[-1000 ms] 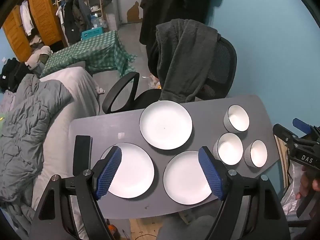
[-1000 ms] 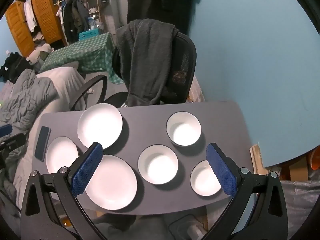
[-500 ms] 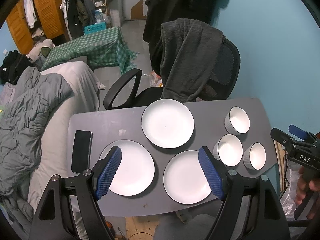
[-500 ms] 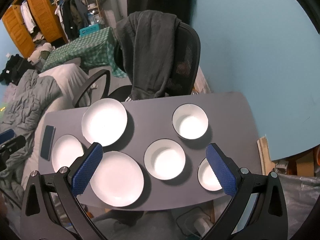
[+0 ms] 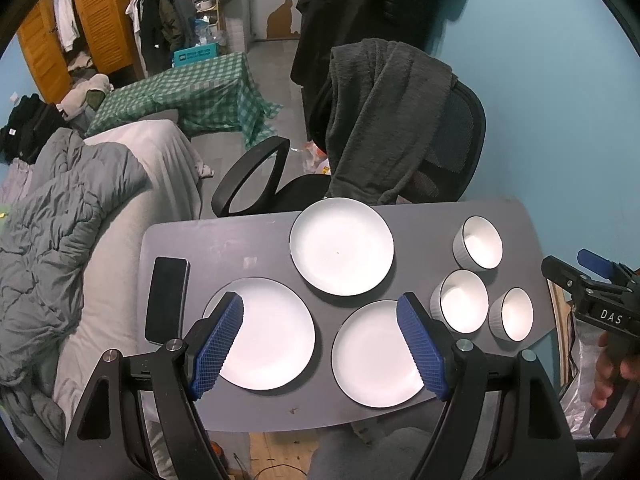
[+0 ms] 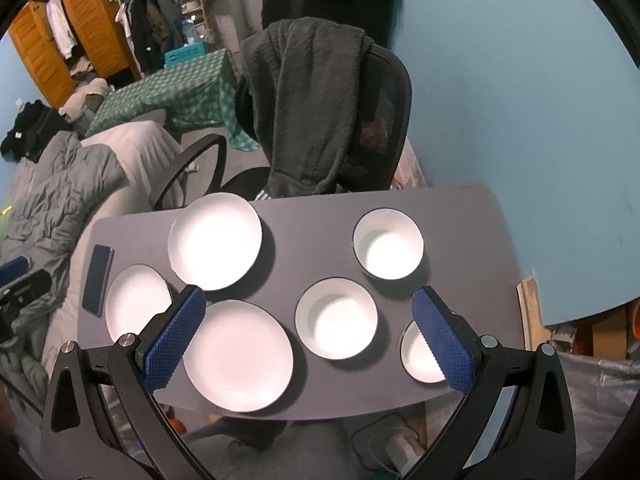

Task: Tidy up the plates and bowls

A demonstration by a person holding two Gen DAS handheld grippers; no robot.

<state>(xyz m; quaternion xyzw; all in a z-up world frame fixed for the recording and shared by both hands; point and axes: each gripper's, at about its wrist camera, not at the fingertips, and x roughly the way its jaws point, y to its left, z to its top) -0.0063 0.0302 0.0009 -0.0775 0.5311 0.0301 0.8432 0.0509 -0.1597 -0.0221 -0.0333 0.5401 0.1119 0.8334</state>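
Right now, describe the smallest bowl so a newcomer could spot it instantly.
Start at the grey table: three plates fill its left and middle, three white bowls cluster at the right end. The smallest bowl sits at the near right corner, right of the middle bowl. It alone hugs the table's near edge and has the narrowest mouth.

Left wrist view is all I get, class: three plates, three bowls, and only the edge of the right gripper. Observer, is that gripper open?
Observer: Yes. The right wrist view shows the right gripper with its fingers spread wide, holding nothing.
Operator: What appears between its fingers?
Observer: The middle bowl appears between them. The near bowl is partly hidden behind one finger.
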